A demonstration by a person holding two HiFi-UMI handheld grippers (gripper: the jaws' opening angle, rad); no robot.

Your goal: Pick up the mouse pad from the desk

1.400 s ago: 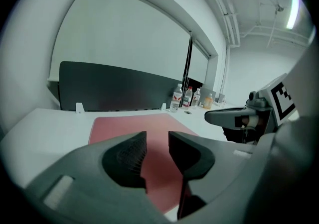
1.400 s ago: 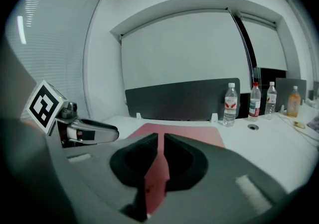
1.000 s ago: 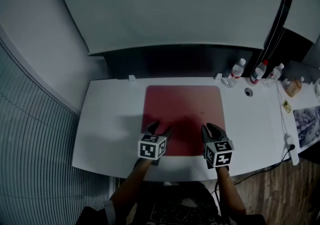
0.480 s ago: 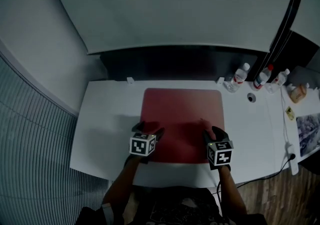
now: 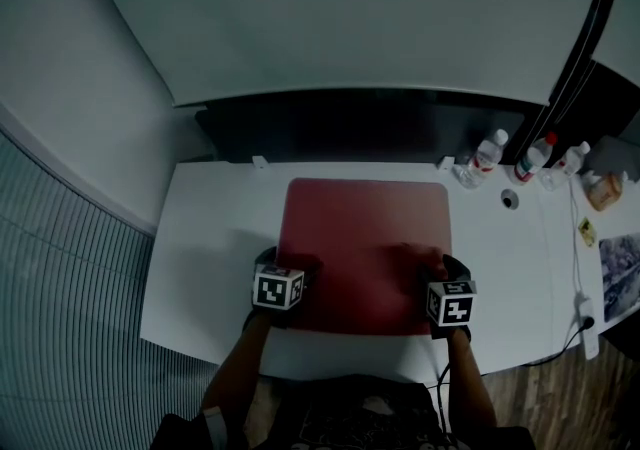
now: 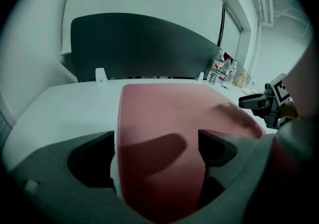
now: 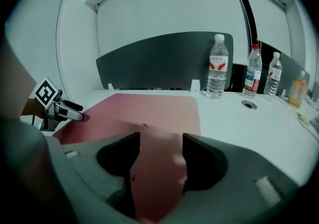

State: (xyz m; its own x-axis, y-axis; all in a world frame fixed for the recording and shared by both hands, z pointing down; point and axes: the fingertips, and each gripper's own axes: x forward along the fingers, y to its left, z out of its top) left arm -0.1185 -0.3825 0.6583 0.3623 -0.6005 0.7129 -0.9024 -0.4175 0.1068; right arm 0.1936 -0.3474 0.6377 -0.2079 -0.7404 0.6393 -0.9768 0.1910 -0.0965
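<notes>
Head overhead, gripper views low, pad [image 5: 365, 238] shared

You're working in dim, bluish light with low contrast. Soft-edged shadows lie on the near half of the mouse pad [image 5: 365, 228] and stretch toward its far edge, so the light falls from over its near side. The white desk [image 5: 200, 268] left of the mouse pad is the brightest surface. Both gripper views bulge strongly, darken to black corners and blur up close; the bottles [image 7: 217, 66] beyond the mouse pad look sharper.
</notes>
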